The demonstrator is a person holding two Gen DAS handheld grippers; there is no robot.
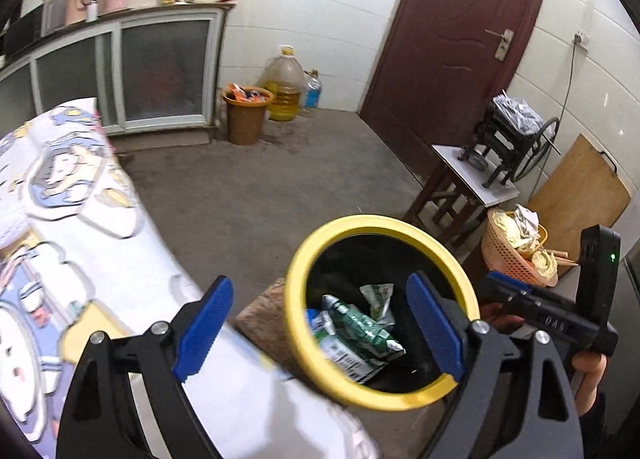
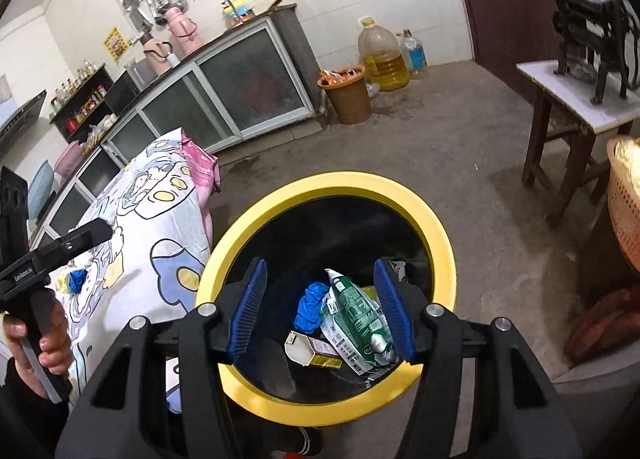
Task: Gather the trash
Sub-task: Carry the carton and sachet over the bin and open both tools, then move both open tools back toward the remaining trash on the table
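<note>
At the left, the counter [image 2: 132, 219], draped in a cartoon-printed cloth, carried one remaining piece of rubbish, a small blue crumpled scrap [image 2: 77, 280] lying near its edge beside the person's left hand [image 2: 38, 343]. The left tongs [image 1: 320, 331] stood with their blue pads wide apart and nothing between them, one pad seen against the cloth and the other against the mouth of the bin. At the centre, the yellow-rimmed bin [image 2: 440, 227] stood on the floor just beside the counter, and already held a green-and-white wrapper [image 2: 356, 319], a blue crumpled glove or bag [image 2: 310, 303] and a small white-and-brown carton [image 2: 308, 349]. The right tongs [image 2: 320, 315] hung directly above the bin's opening, their pads partly apart and empty, the rubbish below lying loose and untouched by either pad. At the right, the person's right hand [image 1: 588, 375] gripped that tool's handle, beyond which a stool, an orange basket and a wooden board stood near the wall. Judged from this arrangement, the chief risk lay in the next pick: the blue scrap was small and soft, and sat on loose cloth, so closing pads might pinch the fabric with it and drag the cloth, or lose the scrap over the counter's edge. With both tools crowded around the bin, a careless swing could also knock its rim and tip it.
</note>
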